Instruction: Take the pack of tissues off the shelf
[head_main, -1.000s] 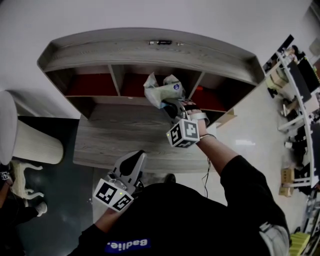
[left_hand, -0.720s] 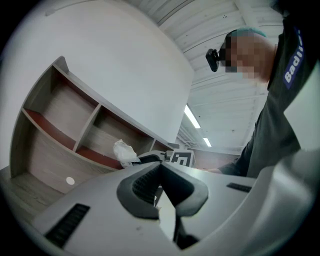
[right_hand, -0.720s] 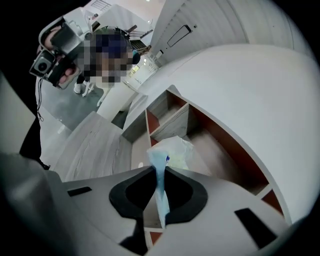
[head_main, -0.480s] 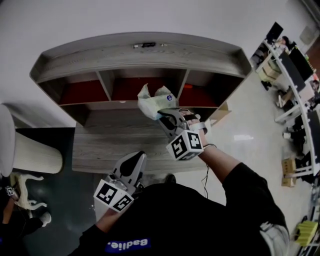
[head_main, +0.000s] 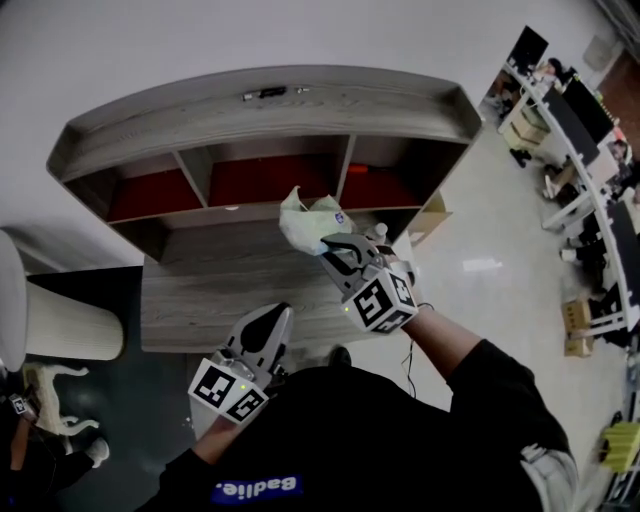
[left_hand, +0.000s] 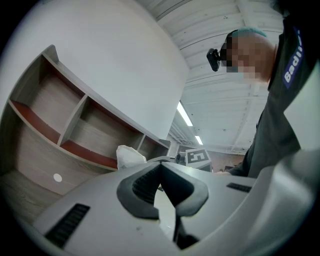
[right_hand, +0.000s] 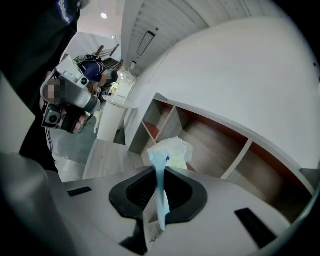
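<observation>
1. The right claw (head_main: 343, 252) sits just right of frame centre in the head view. It is clamped on a thin edge of the pack of tissues (head_main: 312, 220).
2. In the right gripper view the blue-white wrapper runs straight down between the pads of that claw (right_hand: 159, 189). The jaws are nearly together, with only the film between them. The crumpled bulk of the pack (right_hand: 171, 149) stands beyond the tips.
3. The pack is in the air at the middle of the head view. It lies in front of the middle compartment (head_main: 270, 180) of the shelf (head_main: 260, 105) and above its wide lower ledge (head_main: 220, 295).
4. We judge the pack to be out of the compartment. The steep downward angle makes it hard to say whether its far corner clears the ledge edge.
5. Key relation: the pack lies up and left of the right claw, on the shelf side. Its long axis runs from the pinched edge toward the compartment, so drawing it away means going toward the lower right of the frame, toward the body.
6. The left claw (head_main: 270, 318) is low in the frame, left of centre and well apart from the pack. In its own view the jaws (left_hand: 161, 166) are pressed together on nothing.
7. The right hand is the nearer one and carries the load alone.
8. Risk, as we judge it: the hold is on wrapper film only, so the pack may swing or slip.
</observation>
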